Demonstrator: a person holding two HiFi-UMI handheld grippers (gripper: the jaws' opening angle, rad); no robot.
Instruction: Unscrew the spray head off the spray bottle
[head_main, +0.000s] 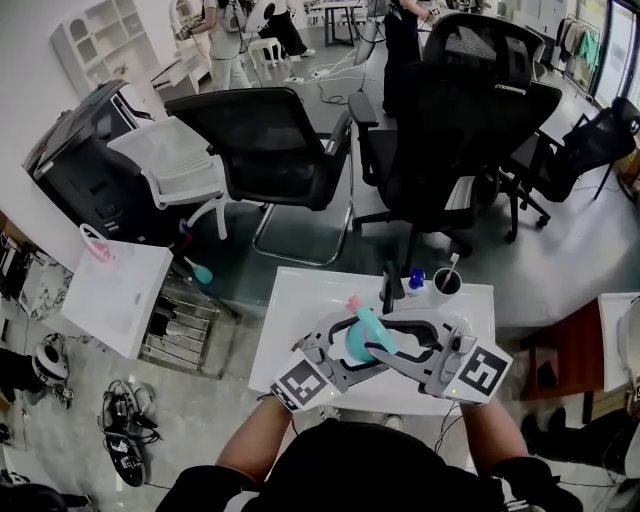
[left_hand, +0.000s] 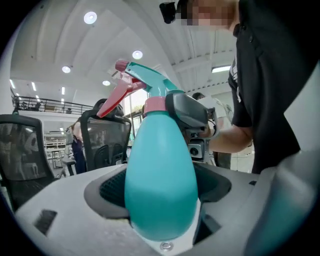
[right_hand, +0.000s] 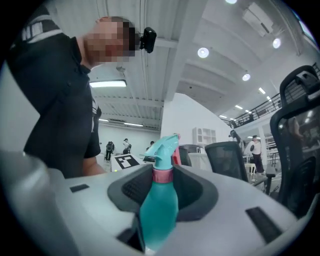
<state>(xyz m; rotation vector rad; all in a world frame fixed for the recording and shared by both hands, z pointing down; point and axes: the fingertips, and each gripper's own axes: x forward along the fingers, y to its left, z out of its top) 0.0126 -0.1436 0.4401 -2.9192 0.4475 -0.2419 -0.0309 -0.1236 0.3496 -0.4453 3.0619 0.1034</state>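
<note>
A teal spray bottle (head_main: 347, 347) is held up over the small white table (head_main: 290, 300), between both grippers. My left gripper (head_main: 343, 352) is shut on its round body (left_hand: 160, 190), which fills the gap between the jaws. The spray head (left_hand: 152, 82) is teal with a pink trigger (left_hand: 117, 97) and sits on a pink collar (left_hand: 156, 104). My right gripper (head_main: 385, 345) comes in from the right, and its dark pads (left_hand: 189, 111) press on that collar (right_hand: 162, 175). The bottle's base is hidden low between the right jaws.
At the table's far edge stand a white cup (head_main: 446, 282), a small blue-capped bottle (head_main: 416, 280) and a dark upright item (head_main: 388, 288). Black office chairs (head_main: 270, 140) (head_main: 450, 130) stand beyond the table. Left of it are another white table (head_main: 115, 295) and a wire rack (head_main: 185, 320).
</note>
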